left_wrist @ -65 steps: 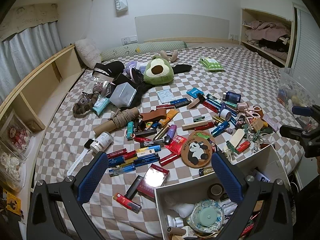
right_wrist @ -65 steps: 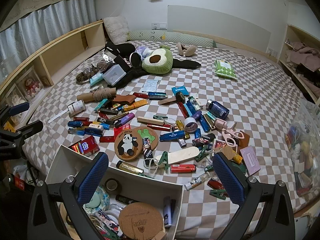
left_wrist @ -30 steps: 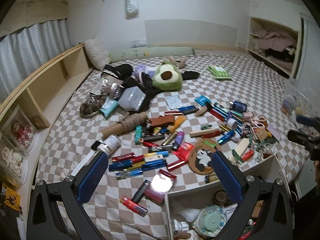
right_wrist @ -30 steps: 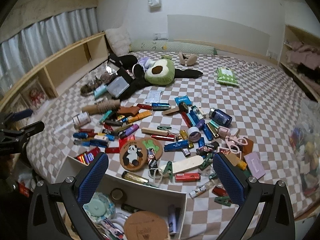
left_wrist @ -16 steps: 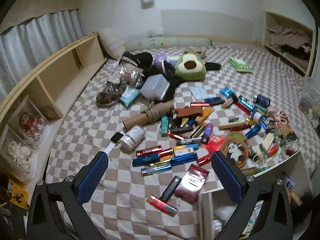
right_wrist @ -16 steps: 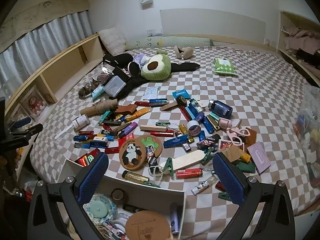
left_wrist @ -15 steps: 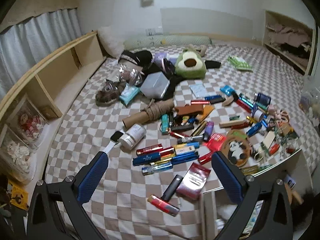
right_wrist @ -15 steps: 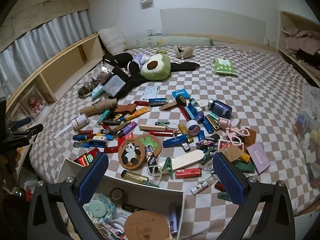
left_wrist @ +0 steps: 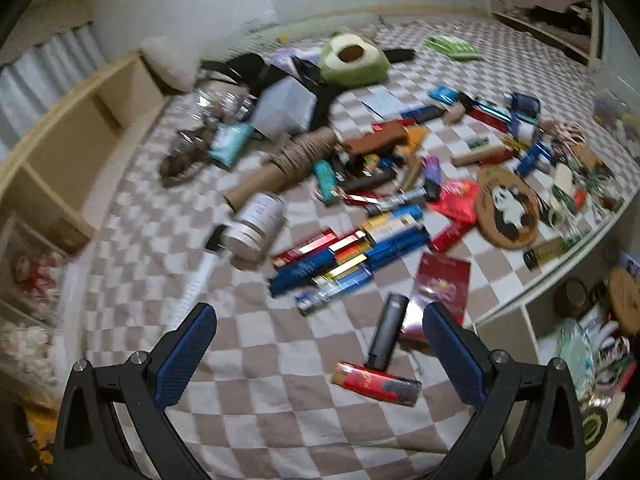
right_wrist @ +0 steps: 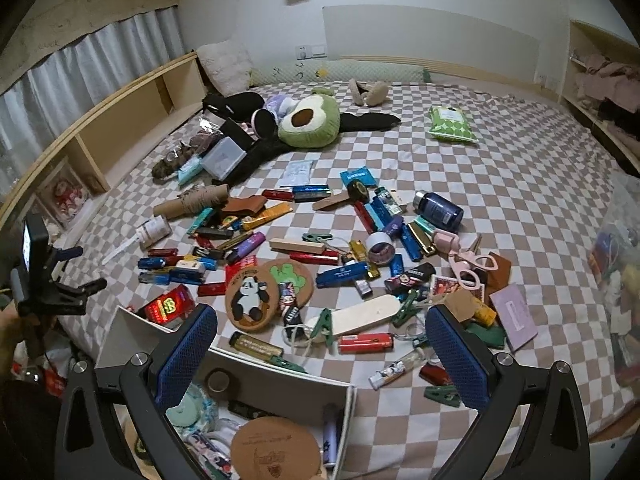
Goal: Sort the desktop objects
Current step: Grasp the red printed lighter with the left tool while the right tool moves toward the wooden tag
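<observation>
Checkered bedspread (right_wrist: pixel 500 168) — cluttered, wooden shelving (right_wrist: pixel 132 120), curtained window (right_wrist: pixel 92 68)

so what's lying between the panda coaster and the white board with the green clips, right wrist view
In the right wrist view, a small dark lighter with white lettering lies between the panda coaster and the white board, partly over the green cactus coaster.

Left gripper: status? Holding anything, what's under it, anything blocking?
Left gripper open, empty, above the checkered bedspread. Black tube and red lighter nearest. Right gripper open, over the white box. Nothing blocking.
</observation>
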Tool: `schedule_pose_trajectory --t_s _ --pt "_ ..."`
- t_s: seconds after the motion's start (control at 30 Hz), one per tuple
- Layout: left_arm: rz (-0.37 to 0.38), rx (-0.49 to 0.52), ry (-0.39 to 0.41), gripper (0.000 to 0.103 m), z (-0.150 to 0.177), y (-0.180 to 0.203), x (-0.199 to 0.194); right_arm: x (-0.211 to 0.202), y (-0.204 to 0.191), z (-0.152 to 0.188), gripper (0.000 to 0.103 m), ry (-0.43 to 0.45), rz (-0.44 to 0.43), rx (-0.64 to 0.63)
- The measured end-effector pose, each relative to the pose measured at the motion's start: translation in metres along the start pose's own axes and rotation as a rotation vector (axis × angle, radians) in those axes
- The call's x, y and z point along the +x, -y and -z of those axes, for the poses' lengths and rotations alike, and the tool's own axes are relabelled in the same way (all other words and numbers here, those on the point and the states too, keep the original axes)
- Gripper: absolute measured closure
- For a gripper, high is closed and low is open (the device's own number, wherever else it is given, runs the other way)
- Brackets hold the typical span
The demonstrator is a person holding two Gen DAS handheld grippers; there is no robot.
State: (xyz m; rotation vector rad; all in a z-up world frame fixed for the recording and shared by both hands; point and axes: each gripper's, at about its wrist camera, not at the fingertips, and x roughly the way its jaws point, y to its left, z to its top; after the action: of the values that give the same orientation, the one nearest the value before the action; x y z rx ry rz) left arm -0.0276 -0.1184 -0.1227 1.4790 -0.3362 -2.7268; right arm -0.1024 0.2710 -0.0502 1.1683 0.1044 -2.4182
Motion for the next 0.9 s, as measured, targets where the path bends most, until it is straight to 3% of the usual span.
schedule_pose_trajectory --t_s 0.33,0.7,0.9 --pt "0.115 0.175 -0.080 0.000 0.035 0.022 0.038 0.013 0.012 -0.001 0.000 -0.038 0.012 0.022" --pt "0.256 0.286 -0.105 0.001 0.047 0.032 0.062 0.033 0.028 -0.010 0.000 -0.084 0.031 0.041" --pt "0.292 0.323 -0.130 0.001 0.052 0.037 0.071 0.045 0.047 -0.015 0.000 -0.116 0.048 0.073"
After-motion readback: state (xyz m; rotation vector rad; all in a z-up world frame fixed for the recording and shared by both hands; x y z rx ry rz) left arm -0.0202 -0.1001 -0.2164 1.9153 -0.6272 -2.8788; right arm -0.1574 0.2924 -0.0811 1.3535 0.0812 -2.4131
